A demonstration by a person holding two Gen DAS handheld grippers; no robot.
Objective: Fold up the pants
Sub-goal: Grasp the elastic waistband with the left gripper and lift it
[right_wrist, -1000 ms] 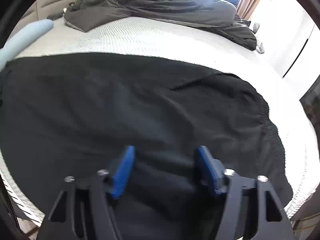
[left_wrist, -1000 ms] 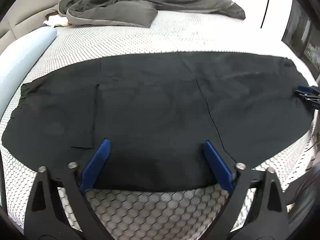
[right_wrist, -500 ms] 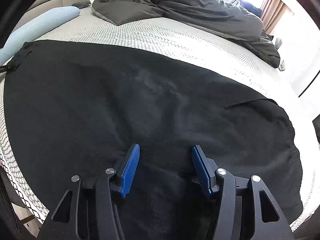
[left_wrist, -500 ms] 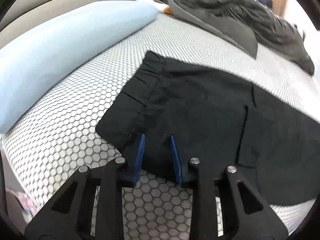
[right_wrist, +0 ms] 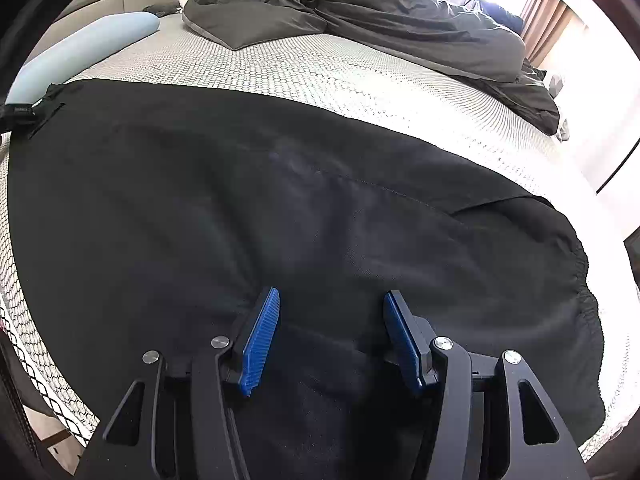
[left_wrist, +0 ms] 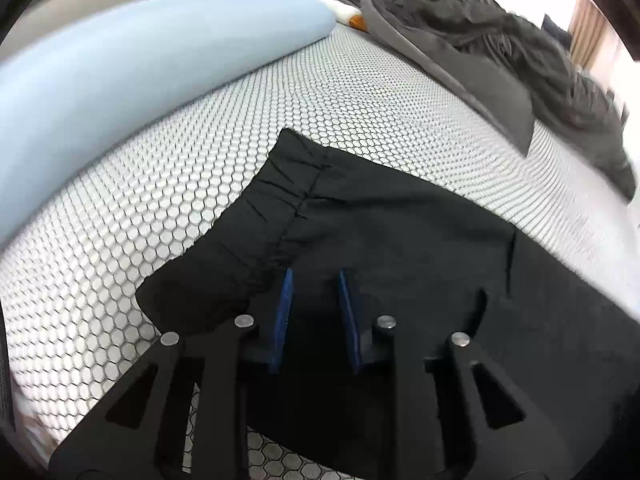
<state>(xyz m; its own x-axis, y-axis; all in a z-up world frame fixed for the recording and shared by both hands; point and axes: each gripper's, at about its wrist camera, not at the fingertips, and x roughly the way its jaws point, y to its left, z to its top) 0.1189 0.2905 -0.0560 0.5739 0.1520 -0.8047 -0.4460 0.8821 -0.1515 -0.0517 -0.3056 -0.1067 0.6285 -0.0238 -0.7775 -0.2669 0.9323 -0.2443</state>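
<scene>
Black pants (right_wrist: pixel 280 208) lie spread flat across the bed. In the left wrist view the gathered end (left_wrist: pixel 276 208) of the pants lies on the honeycomb sheet. My left gripper (left_wrist: pixel 314 280) sits low over the near edge of that end, its blue pads a narrow gap apart with black cloth between and under them; no grip shows. My right gripper (right_wrist: pixel 330 300) is open over the pants' near edge, cloth beneath it. The left gripper (right_wrist: pixel 16 114) shows small at the far left end.
A light blue pillow (left_wrist: pixel 132 64) lies at the head of the bed (left_wrist: pixel 360 92). A crumpled dark grey duvet (right_wrist: pixel 360 12) covers the far side. The bed's near edge and floor (right_wrist: pixel 48 432) lie at lower left.
My left gripper swung left from the pants' middle to their gathered end, narrowed its jaws and moved in over the cloth. My right gripper drew back slightly and stayed open.
</scene>
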